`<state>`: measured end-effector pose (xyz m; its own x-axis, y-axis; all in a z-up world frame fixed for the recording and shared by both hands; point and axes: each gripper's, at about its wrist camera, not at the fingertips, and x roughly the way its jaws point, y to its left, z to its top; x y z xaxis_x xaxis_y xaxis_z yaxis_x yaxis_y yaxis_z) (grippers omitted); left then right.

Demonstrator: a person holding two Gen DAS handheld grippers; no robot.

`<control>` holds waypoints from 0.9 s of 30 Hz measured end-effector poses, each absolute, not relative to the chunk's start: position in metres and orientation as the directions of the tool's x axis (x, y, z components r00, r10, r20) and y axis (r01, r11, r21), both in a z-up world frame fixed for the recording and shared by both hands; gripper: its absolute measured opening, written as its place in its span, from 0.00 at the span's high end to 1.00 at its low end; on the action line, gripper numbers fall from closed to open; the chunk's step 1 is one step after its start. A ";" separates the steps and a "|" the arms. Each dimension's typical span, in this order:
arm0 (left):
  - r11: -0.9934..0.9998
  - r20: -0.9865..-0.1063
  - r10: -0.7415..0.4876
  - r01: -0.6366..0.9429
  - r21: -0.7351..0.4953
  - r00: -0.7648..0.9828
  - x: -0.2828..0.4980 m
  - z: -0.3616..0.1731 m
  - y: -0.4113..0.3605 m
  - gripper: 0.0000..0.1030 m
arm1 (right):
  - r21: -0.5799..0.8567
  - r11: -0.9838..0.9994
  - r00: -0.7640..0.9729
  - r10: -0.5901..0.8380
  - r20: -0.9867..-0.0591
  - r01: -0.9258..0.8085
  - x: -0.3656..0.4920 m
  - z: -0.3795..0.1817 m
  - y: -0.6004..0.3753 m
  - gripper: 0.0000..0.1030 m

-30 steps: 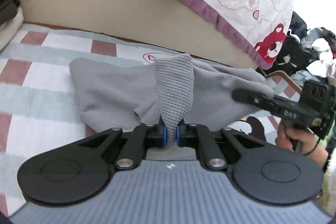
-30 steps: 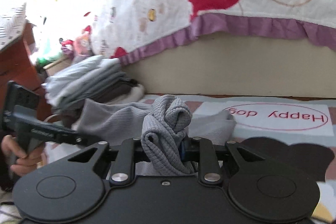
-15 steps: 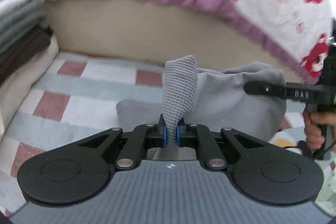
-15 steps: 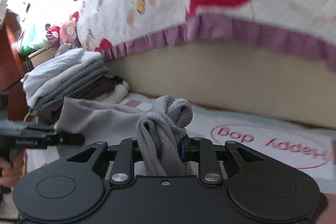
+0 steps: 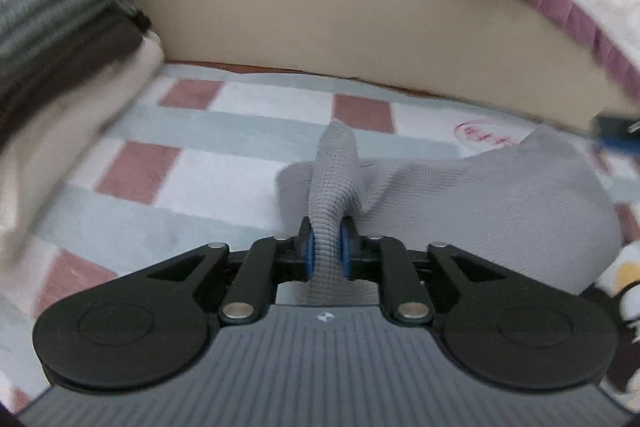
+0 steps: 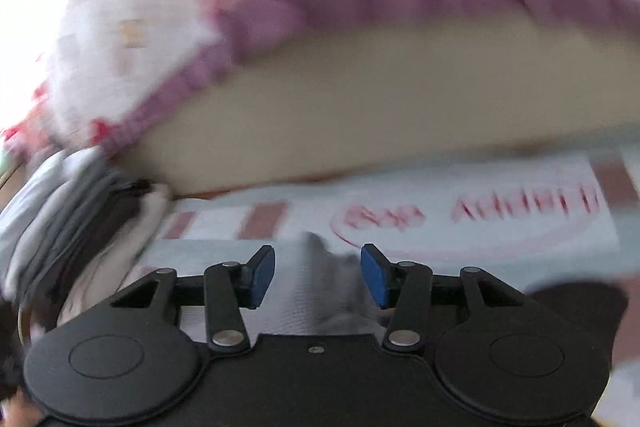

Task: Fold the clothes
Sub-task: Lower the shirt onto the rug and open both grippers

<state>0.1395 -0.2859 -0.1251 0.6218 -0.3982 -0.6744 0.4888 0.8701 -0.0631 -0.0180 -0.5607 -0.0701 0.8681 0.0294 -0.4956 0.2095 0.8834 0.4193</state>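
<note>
The left gripper (image 5: pixel 327 247) pinches a fold of the grey ribbed garment (image 5: pixel 480 199) tightly between its blue pads (image 5: pixel 309 247); the pinched fold rises ahead of the fingertips, and the rest of the cloth spreads forward and to the right over the checked mat (image 5: pixel 208 163). A stack of folded clothes (image 5: pixel 52 39) stands ahead to the left. The right gripper (image 6: pixel 318 275) has its jaws spread wide and grips nothing; blurred grey cloth lies between and below its pads (image 6: pixel 264 277).
</note>
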 end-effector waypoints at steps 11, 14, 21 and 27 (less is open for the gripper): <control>0.858 -0.650 -0.414 0.512 -0.045 0.637 0.150 -0.120 -0.283 0.76 | 0.036 0.999 0.865 0.000 -0.501 0.021 -0.019 -0.067 -0.488 0.52; 0.840 -0.649 -0.470 0.528 -0.122 0.598 0.158 -0.120 -0.279 0.98 | -0.021 0.999 0.861 -0.042 -0.507 0.036 -0.011 -0.077 -0.482 0.53; 0.842 -0.700 -0.499 0.478 -0.251 0.511 0.184 -0.141 -0.270 0.99 | 0.040 0.991 0.791 -0.079 -0.607 0.129 0.015 -0.109 -0.508 0.56; 0.858 -0.707 -0.461 0.473 -0.201 0.536 0.186 -0.144 -0.274 0.98 | 0.144 0.982 0.796 -0.011 -0.605 0.123 0.001 -0.111 -0.526 0.56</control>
<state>0.1858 -0.2742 -0.1437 0.5363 -0.4614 -0.7068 0.4733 0.8577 -0.2007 0.0005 -0.5260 -0.1112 0.7958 -0.0112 -0.6055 0.1231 0.9819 0.1437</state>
